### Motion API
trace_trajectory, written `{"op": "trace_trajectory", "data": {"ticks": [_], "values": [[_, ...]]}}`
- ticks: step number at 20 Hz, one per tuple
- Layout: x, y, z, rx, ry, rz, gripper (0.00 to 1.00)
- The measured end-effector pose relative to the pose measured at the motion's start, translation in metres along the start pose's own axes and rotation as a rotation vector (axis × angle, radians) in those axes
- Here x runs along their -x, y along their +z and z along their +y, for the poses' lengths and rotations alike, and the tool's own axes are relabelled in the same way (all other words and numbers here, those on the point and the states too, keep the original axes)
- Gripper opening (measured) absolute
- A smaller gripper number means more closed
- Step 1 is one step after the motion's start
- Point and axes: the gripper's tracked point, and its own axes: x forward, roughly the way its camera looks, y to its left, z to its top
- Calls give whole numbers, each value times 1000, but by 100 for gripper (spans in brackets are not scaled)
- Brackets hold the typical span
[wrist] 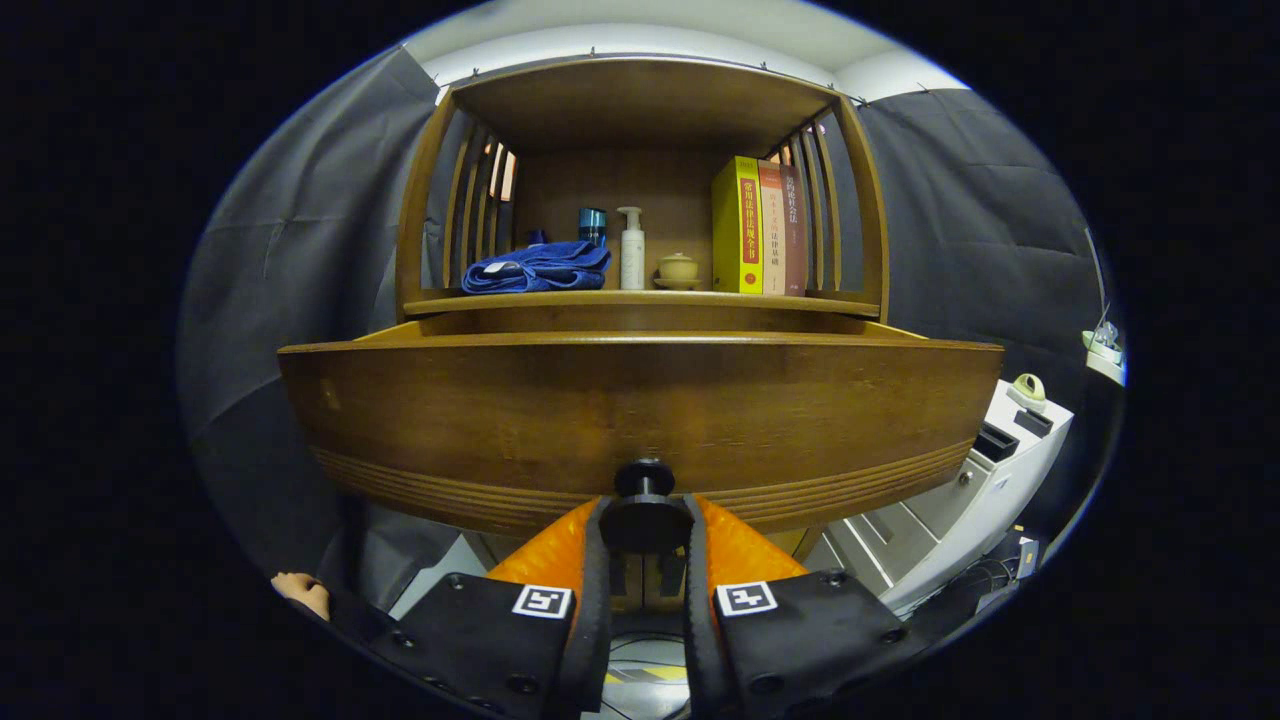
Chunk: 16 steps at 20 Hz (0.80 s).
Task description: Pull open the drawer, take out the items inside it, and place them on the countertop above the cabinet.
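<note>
A wooden drawer front (640, 420) stands pulled out from the wooden cabinet, close in front of me. Its black round knob (645, 510) sits between my two fingers, and my gripper (646, 545) is shut on it. The drawer's inside is hidden behind the front panel. Above the drawer lies the countertop (640, 300), the floor of an open shelf bay. On it are a folded blue cloth (537, 268), a dark blue cup (592, 226), a white pump bottle (631, 250), a small tan lidded bowl (678, 270) and three upright books (760, 228).
Slatted wooden sides (480, 210) close the shelf bay left and right. A white unit with drawers (960, 500) stands low to the right of the cabinet. A person's hand (300, 592) shows low on the left beside my fingers.
</note>
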Motion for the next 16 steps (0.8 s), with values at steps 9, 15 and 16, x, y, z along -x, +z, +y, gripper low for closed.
{"op": "trace_trajectory", "data": {"ticks": [9, 15, 16], "values": [[30, -15, -1, -3, -16, 33, 39], [36, -13, 7, 19, 16, 115, 74], [40, -6, 6, 16, 24, 127, 82]]}}
